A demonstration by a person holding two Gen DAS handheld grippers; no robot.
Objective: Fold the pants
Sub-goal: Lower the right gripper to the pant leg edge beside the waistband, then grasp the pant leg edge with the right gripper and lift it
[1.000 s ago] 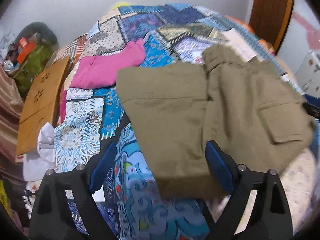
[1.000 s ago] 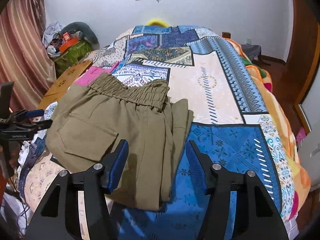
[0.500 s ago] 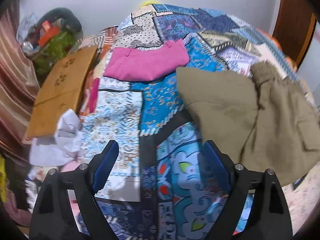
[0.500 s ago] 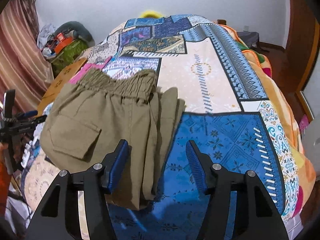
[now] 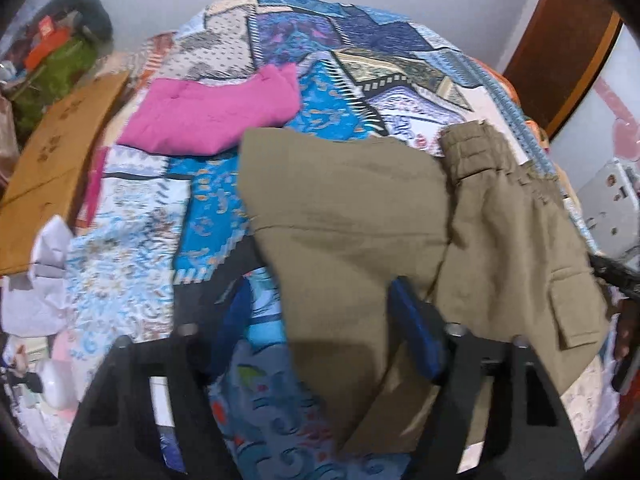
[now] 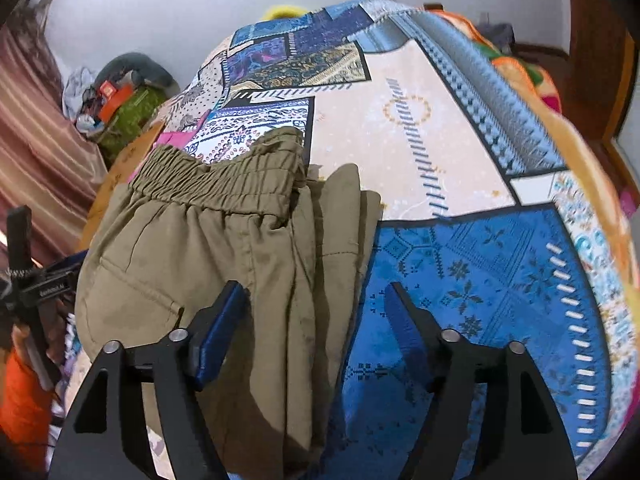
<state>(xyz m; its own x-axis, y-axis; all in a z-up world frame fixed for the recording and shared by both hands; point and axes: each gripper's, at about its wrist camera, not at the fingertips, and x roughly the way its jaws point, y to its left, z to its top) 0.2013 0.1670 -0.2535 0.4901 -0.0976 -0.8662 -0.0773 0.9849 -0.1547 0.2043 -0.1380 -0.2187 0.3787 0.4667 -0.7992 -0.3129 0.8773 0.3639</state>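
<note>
The olive-green pants (image 5: 360, 216) lie folded on the patchwork bedspread (image 5: 132, 240), waistband (image 6: 224, 184) toward the far side and a cargo pocket (image 5: 576, 304) at the right. My left gripper (image 5: 320, 320) is open and empty, just above the near left edge of the pants. My right gripper (image 6: 316, 328) is open and empty over the folded legs at their right edge (image 6: 344, 248). The left gripper's body also shows at the left of the right wrist view (image 6: 32, 280).
A folded pink garment (image 5: 208, 112) lies beyond the pants on the bed. A brown cardboard sheet (image 5: 52, 160) leans at the bed's left side, with white cloth (image 5: 36, 280) below it. Clutter and a green bag (image 6: 124, 112) sit by the wall. A wooden door (image 5: 560, 40) stands at right.
My left gripper swung left away from the pants, then came back right over their near edge. My right gripper moved closer and lower over the folded legs. Both stayed open.
</note>
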